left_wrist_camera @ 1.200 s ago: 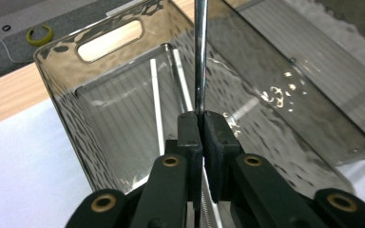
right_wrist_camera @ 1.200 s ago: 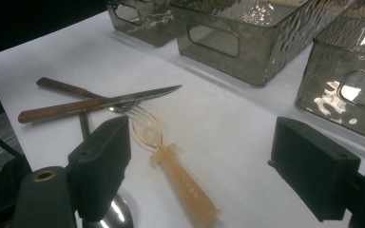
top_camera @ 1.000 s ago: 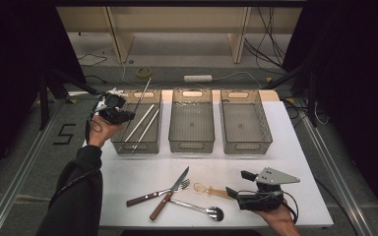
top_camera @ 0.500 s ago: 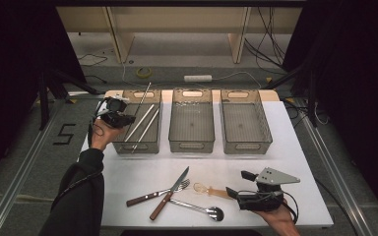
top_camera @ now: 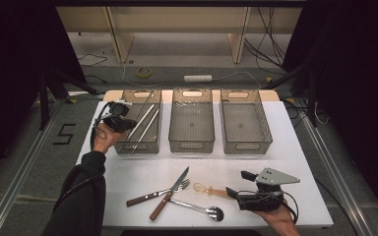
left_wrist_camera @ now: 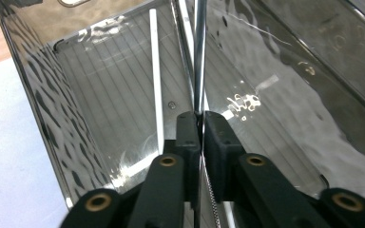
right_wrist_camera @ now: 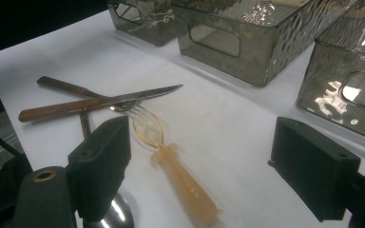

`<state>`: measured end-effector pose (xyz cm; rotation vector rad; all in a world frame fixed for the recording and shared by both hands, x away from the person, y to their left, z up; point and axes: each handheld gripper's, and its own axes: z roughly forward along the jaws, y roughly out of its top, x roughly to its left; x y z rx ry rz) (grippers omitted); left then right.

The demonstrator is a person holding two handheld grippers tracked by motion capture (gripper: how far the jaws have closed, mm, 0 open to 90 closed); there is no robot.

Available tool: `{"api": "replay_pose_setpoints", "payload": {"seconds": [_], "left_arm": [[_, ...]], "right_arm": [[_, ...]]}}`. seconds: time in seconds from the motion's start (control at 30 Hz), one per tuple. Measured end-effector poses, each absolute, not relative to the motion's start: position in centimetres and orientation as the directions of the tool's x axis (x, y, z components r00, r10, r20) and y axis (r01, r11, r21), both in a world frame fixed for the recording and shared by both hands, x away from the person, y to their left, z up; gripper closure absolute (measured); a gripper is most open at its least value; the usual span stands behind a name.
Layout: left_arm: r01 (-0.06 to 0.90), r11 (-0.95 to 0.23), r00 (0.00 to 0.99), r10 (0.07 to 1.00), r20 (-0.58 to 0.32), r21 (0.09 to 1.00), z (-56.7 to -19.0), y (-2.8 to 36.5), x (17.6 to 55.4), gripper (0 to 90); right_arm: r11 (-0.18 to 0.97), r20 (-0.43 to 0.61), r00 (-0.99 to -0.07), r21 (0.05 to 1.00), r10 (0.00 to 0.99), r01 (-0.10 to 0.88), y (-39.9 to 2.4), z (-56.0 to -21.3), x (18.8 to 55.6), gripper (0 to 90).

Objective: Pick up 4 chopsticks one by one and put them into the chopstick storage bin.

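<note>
A thin metal rod is pinched by the left gripper, its length running straight ahead into the left bin; the right gripper is held wide open.

white table | 3 bins at back | knife, fork, spoon, amber spoon front

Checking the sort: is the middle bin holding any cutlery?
No, the middle bin shows a bare floor; the metal rods lie in the left bin.
</note>
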<state>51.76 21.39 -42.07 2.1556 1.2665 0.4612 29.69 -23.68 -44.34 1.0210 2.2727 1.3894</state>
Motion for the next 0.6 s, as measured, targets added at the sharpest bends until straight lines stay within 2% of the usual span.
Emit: {"api": "replay_pose_setpoints", "payload": {"seconds": [0.07,0.1,0.2,0.43,0.6], "left_arm": [[0.671,-0.373,0.493,0.87,-0.009,0.641,-42.1,21.3,51.7,78.6],[0.672,-0.374,0.495,0.869,-0.011,0.639,-42.1,21.3,51.6,71.2],[0.668,-0.376,0.5,0.866,-0.013,0.642,-41.8,21.3,51.1,66.9],[0.666,-0.348,0.5,0.865,-0.049,0.66,-41.0,21.1,48.6,43.3],[0.666,-0.355,0.531,0.844,-0.083,0.656,-40.6,20.9,46.8,36.9]], "right_arm": [[0.285,0.114,-0.708,0.862,0.697,0.419,-23.7,-44.3,29.7,21.8],[0.283,0.114,-0.707,0.863,0.698,0.418,-23.7,-44.3,29.7,21.8],[0.283,0.114,-0.707,0.863,0.698,0.419,-23.7,-44.3,29.7,21.9],[0.288,0.111,-0.71,0.862,0.695,0.417,-23.7,-44.4,29.7,21.9],[0.29,0.11,-0.71,0.861,0.696,0.418,-23.5,-44.4,29.7,21.8]]}}
